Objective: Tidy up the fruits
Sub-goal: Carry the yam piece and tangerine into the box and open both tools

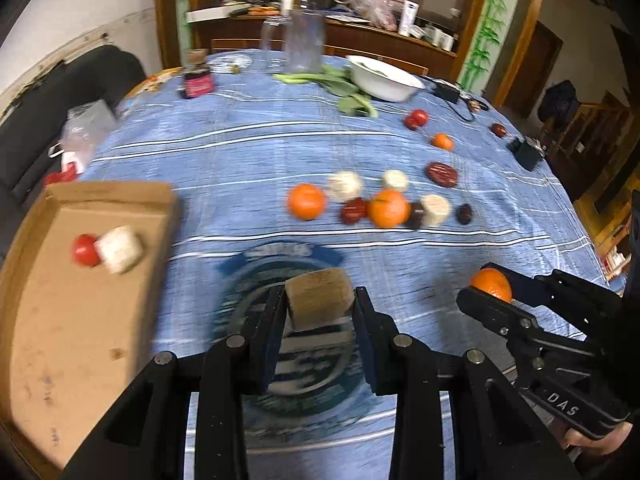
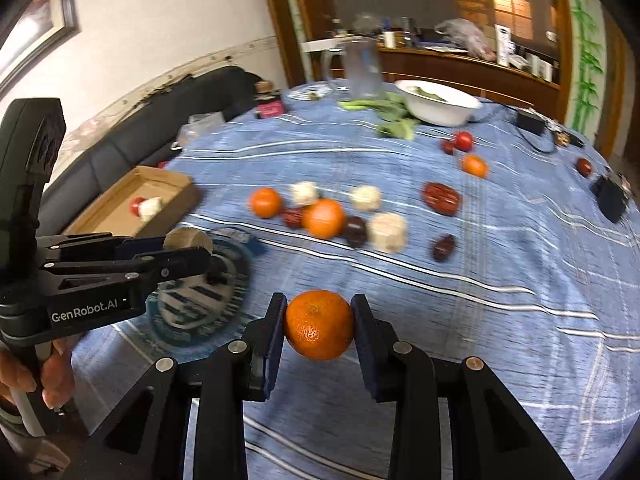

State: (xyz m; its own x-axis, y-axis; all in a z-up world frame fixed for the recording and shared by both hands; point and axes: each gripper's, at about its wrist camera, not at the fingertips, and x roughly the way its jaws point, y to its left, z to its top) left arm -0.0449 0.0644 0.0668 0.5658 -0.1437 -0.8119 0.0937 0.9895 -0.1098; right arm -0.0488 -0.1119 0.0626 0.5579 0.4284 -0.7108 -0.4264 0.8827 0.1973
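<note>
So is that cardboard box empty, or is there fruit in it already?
Not empty. The cardboard box holds a red fruit and a pale chunk, touching; the rest of its floor is bare.

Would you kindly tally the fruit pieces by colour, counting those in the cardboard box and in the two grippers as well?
Orange fruits: 4
Pale chunks: 5
Bright red round fruits: 2
Dark red or brown fruits: 6
Total: 17
</note>
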